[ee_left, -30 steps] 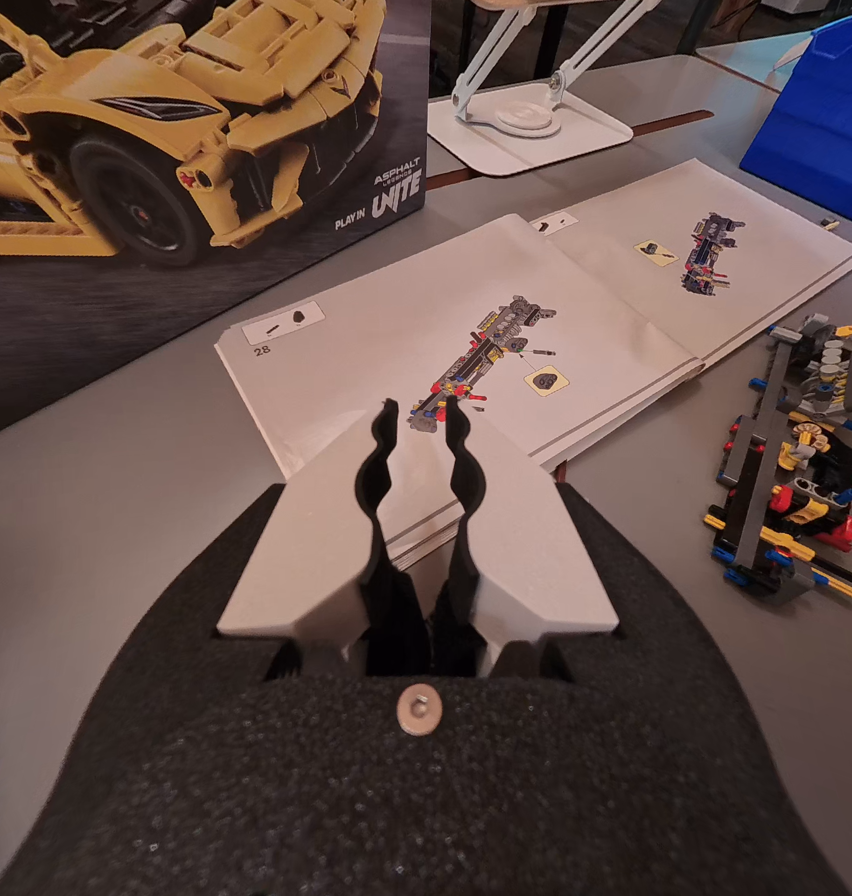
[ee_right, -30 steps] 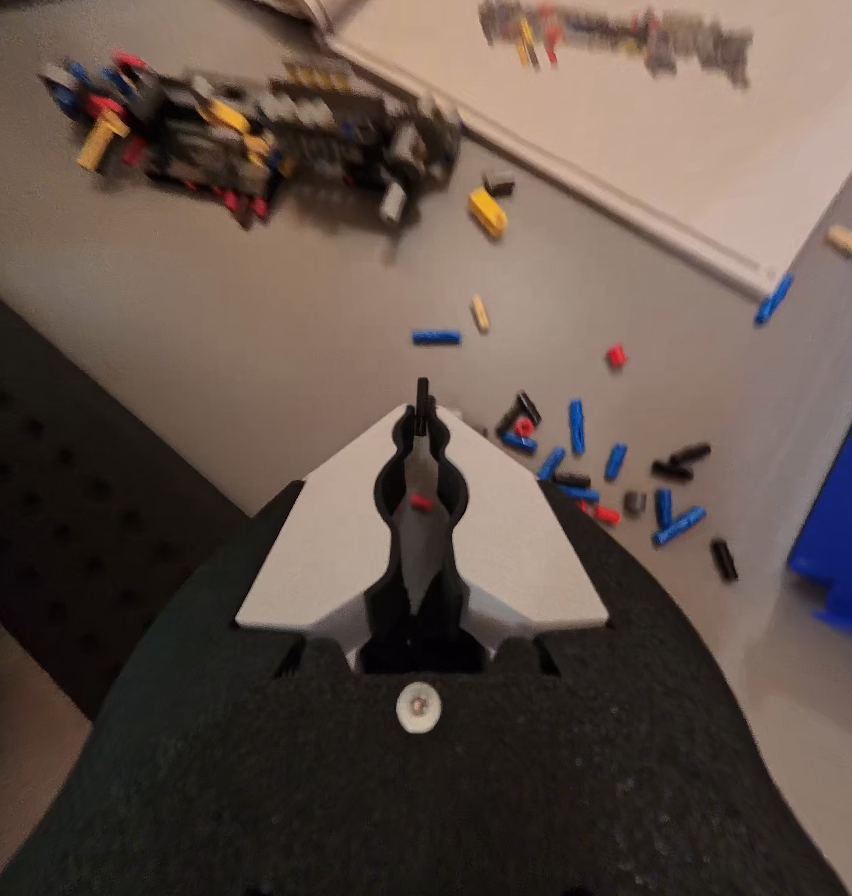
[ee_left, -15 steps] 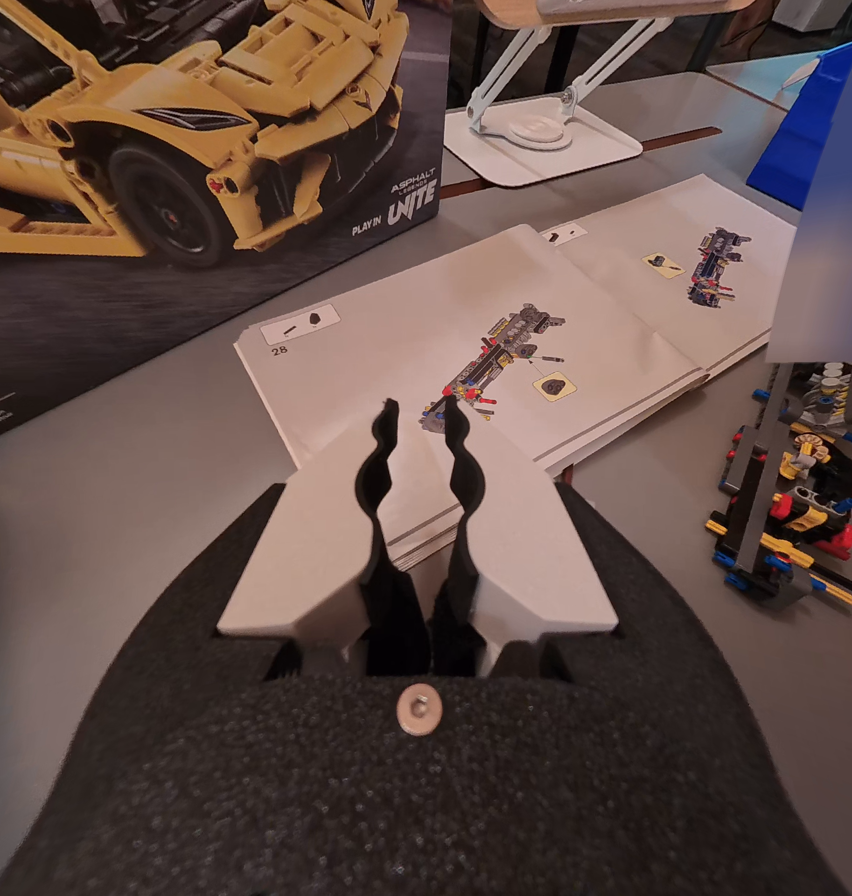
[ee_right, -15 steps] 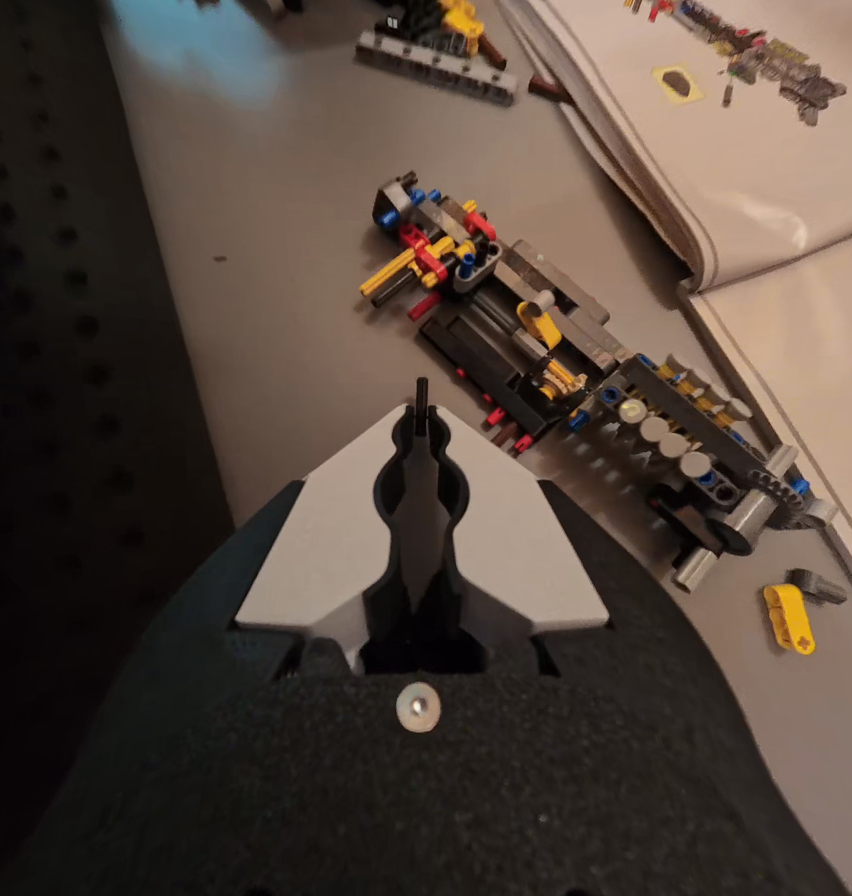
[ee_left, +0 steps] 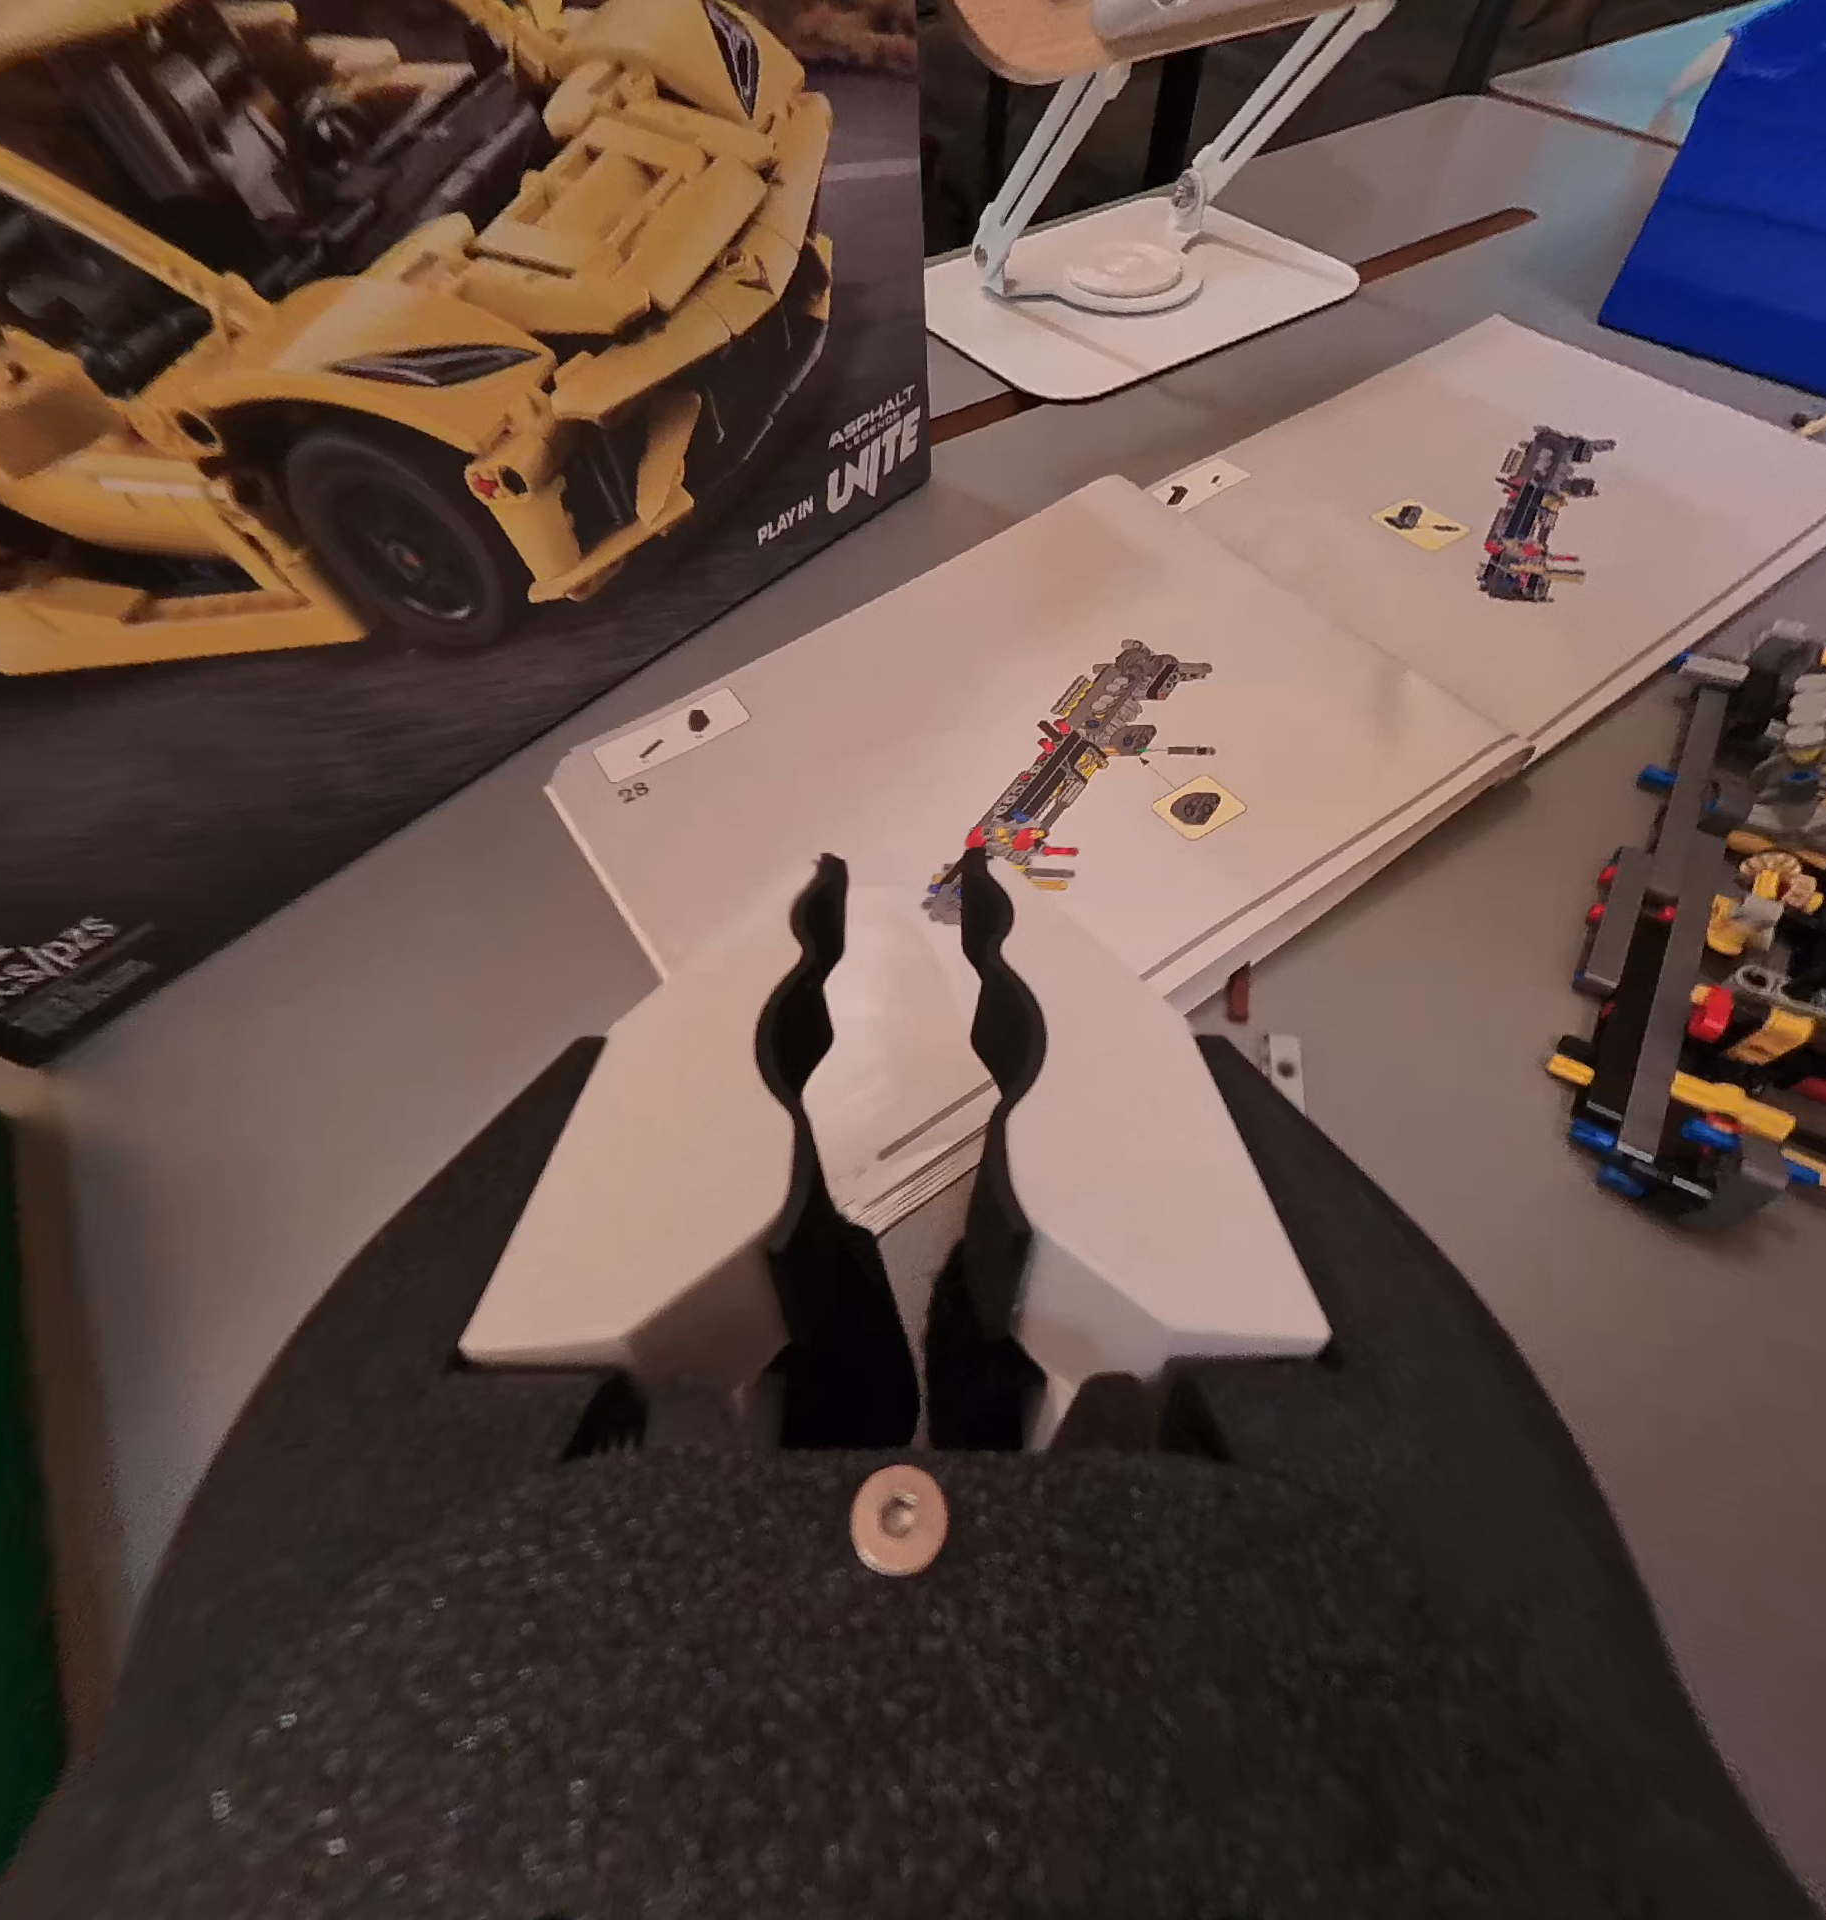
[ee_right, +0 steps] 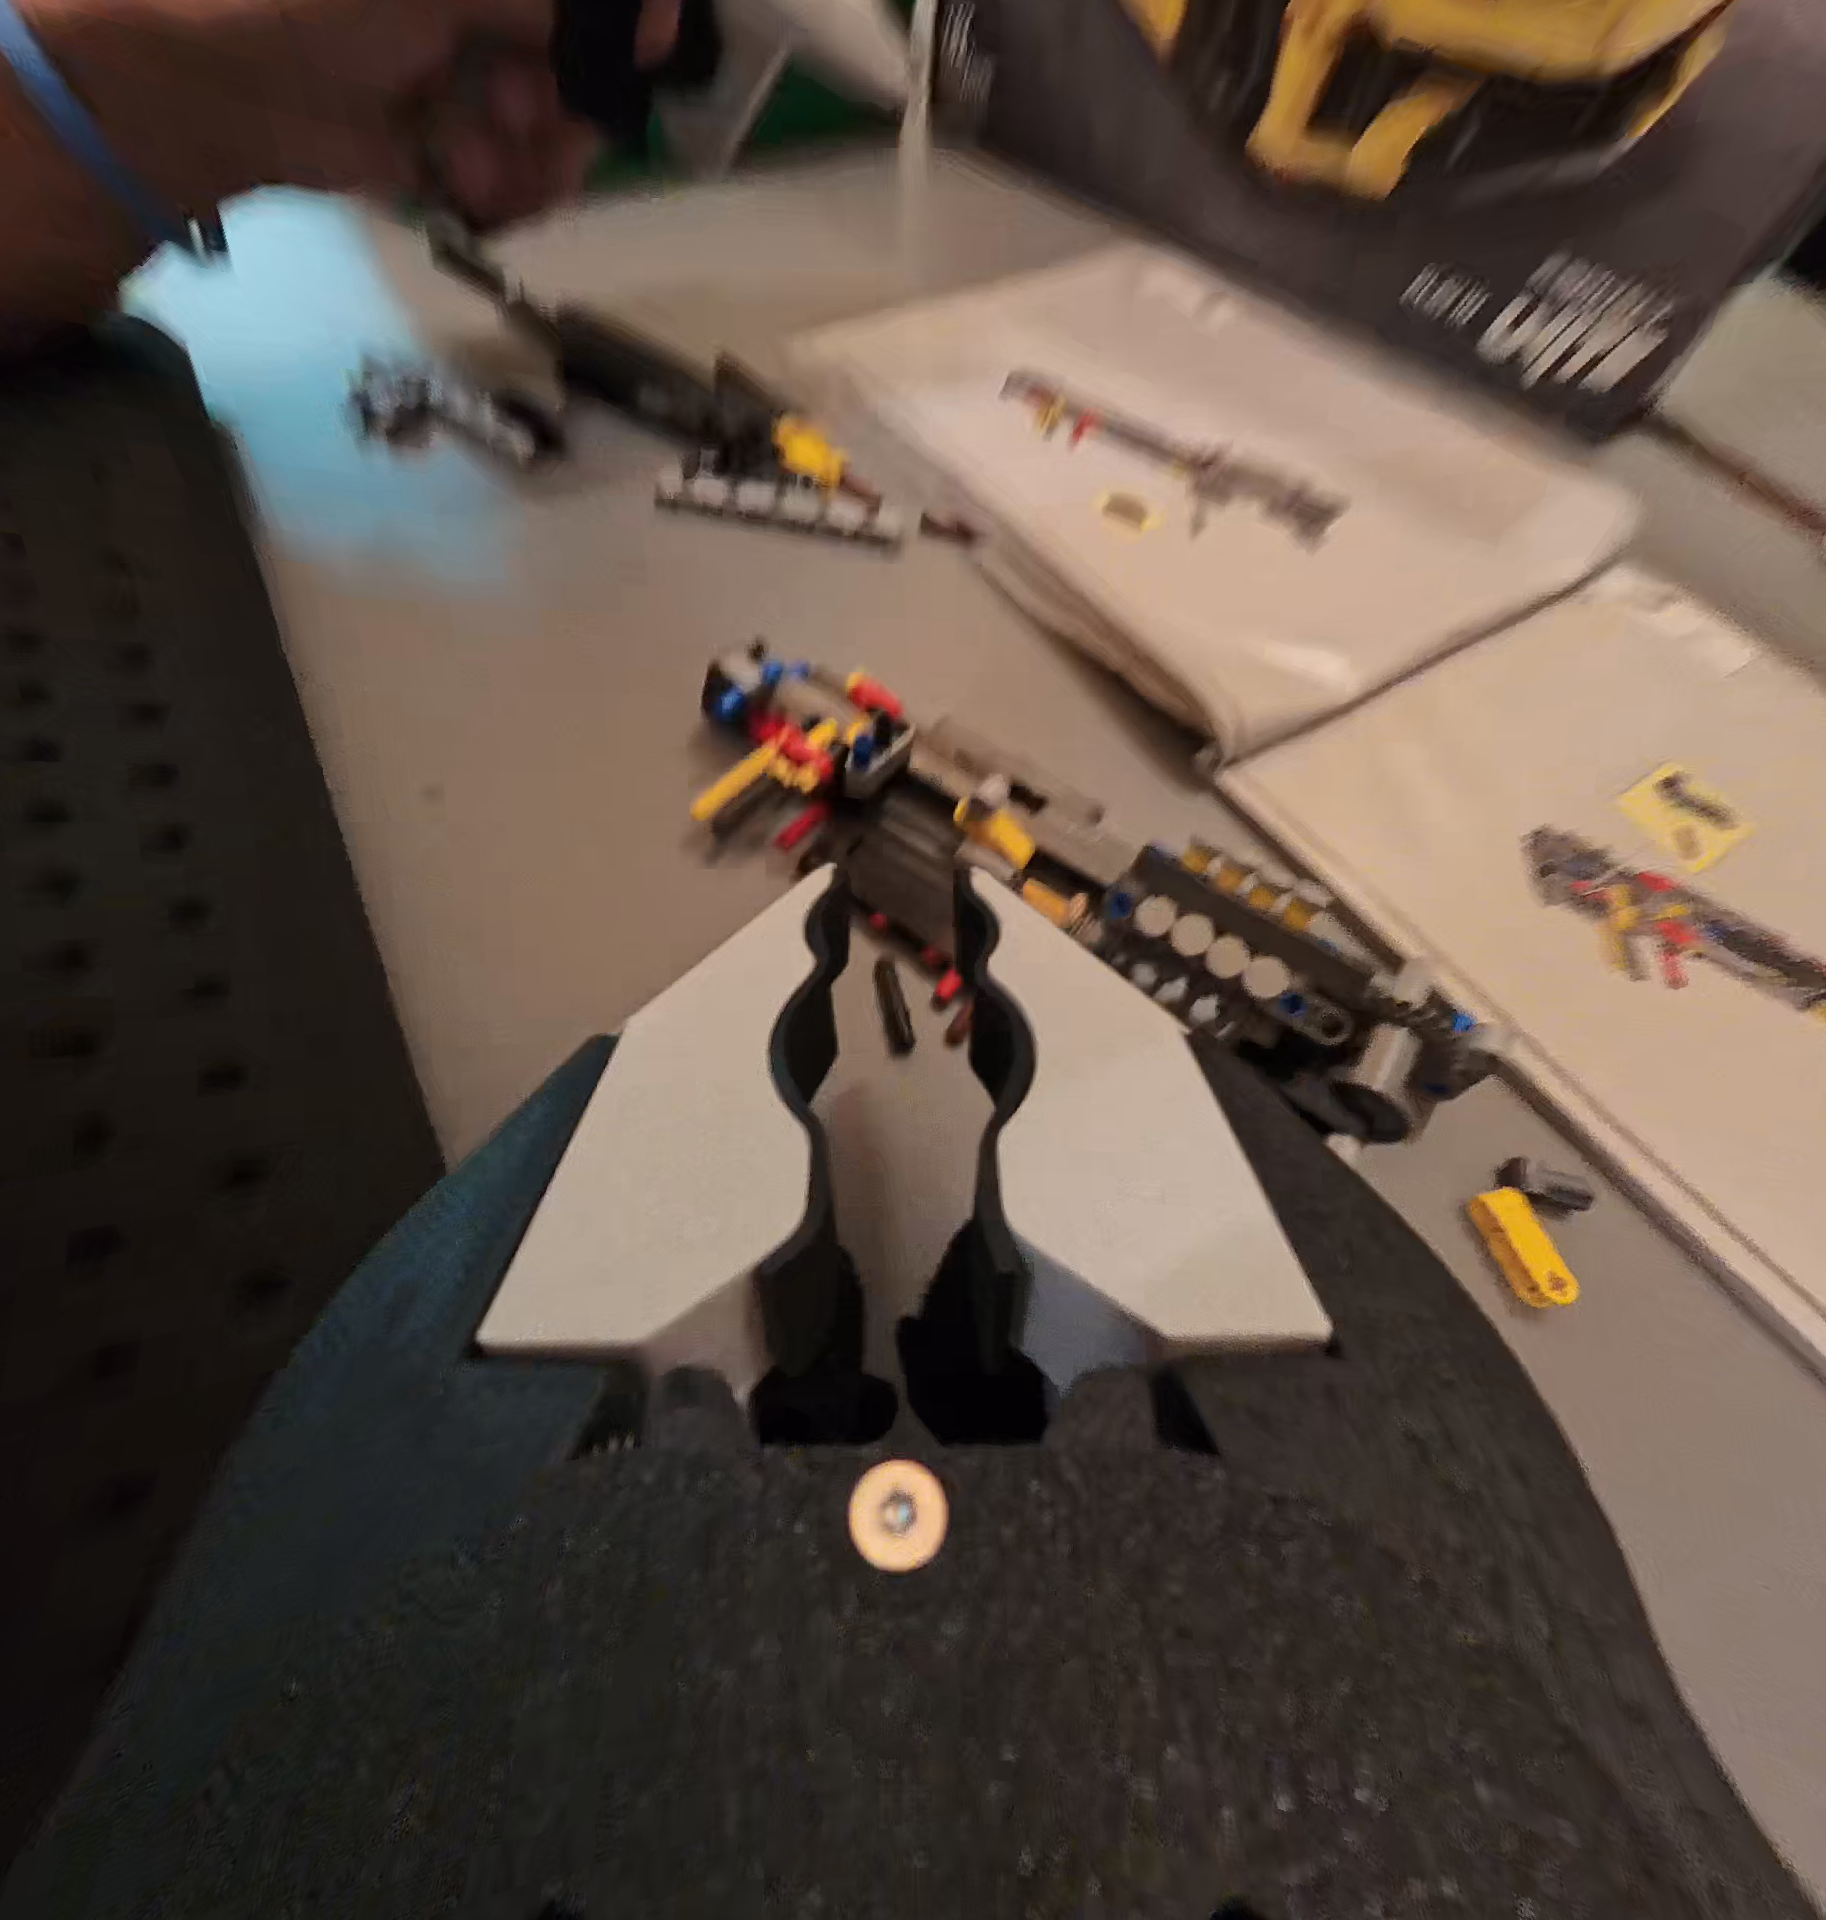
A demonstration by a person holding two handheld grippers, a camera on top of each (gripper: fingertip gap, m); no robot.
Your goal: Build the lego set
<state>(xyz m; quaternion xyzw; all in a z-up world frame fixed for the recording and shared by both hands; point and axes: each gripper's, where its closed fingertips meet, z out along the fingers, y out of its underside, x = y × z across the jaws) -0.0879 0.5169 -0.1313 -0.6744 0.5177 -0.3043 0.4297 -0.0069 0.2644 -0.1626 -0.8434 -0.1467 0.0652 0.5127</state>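
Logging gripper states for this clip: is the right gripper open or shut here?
Open. The right gripper shows a clear gap between its fingertips, with the table and a small black pin visible through it; nothing is gripped.

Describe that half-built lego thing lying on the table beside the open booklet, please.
The long, half-built lego assembly of black and grey plastic beams lies flat on the grey table, beside the open white instruction booklet. Yellow, red and blue pins stick out at one end; a row of pale round studs and a grey cylinder mark the other. Nothing grips it; a loose black pin lies close by.
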